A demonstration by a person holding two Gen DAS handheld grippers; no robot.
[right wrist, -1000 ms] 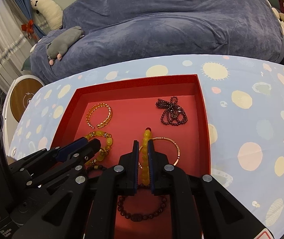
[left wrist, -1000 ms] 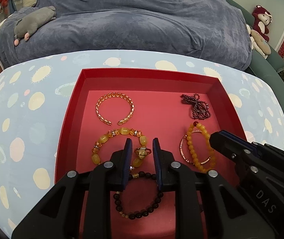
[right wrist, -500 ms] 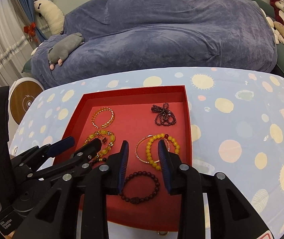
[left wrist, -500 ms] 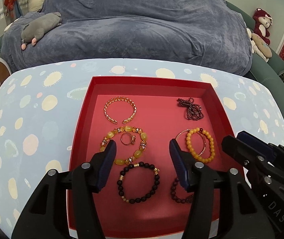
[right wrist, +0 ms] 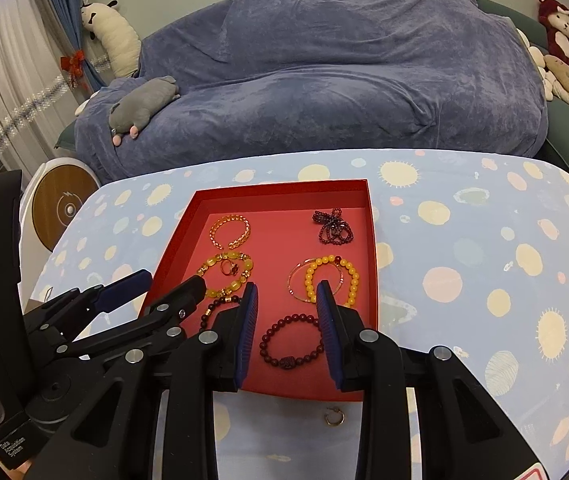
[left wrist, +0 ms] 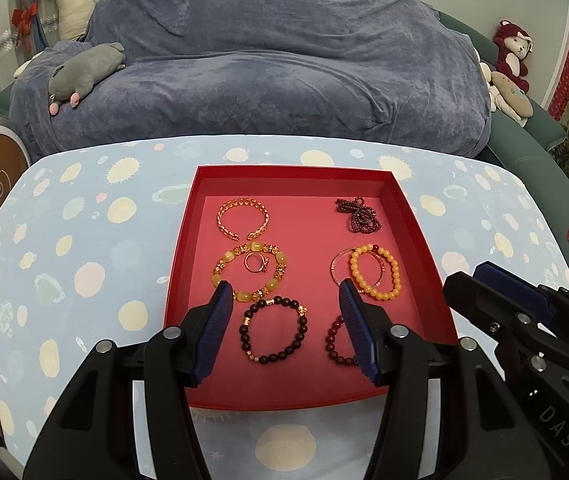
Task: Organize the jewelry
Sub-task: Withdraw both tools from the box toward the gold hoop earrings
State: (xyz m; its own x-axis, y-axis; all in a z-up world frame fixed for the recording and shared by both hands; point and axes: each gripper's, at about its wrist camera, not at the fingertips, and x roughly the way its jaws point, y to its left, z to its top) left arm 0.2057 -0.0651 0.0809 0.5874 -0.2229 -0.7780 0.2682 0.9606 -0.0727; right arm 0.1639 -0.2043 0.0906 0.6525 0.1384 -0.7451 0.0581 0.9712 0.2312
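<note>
Jewelry tray point(left wrist: 188, 236) lies beneath 2 spread-fingered grippers (left point(left wrist: 284, 304), right point(right wrist: 287, 294)), nothing grasped.

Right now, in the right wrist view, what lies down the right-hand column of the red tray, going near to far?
Dark red bead bracelet → yellow bead bracelet, overlapping a thin bangle → dark beaded cluster near the red tray's far wall. Right gripper is open, holding nothing.

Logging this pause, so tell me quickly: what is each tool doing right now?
Left tool: open, holding nothing.
Right tool: open, holding nothing.
</note>
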